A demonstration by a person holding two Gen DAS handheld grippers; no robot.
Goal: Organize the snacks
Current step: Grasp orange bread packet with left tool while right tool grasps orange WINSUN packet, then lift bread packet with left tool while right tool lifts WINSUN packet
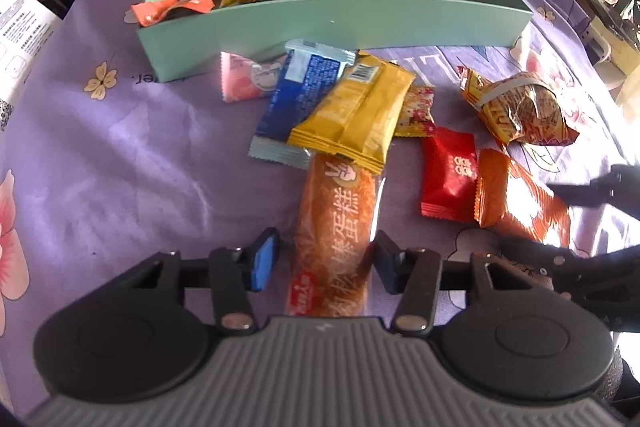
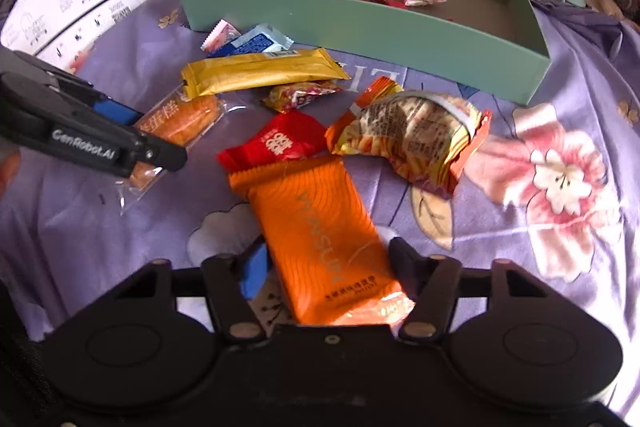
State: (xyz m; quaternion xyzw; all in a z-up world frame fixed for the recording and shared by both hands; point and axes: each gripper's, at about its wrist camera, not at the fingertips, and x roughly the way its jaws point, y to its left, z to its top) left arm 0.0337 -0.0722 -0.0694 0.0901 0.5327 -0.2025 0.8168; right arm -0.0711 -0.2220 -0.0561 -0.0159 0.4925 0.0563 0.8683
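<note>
- Gripper in the left hand [image 1: 326,251]: its jaws stand apart, one on each side of a cake packet [image 1: 336,219]. A strip of cloth shows beside the left pad, so I judge the packet is not yet pinched.
- Cake packet: it lies flat on the purple cloth [image 1: 140,147], in front of the green box [image 1: 332,23] and well short of its front wall. Its long axis runs straight from the gripper toward the box, so the jaws cross its narrow width. Its far end is tucked under a yellow packet [image 1: 356,111].
- Gripper in the right hand [image 2: 328,259]: the jaws are also apart, straddling an orange packet [image 2: 316,227], with gaps on both sides as far as I can tell.
- Orange packet: it lies on the cloth to the right of the cake packet, about as far from the box. Its long axis slants toward the box, with a red packet [image 2: 280,143] touching its far end.
- Box: snacks are piled at its left end, and the right end is bare.
- Coming move, as I judge it: each gripper is nearest to its own packet, and both need to close, then lift forward over the front wall.
</note>
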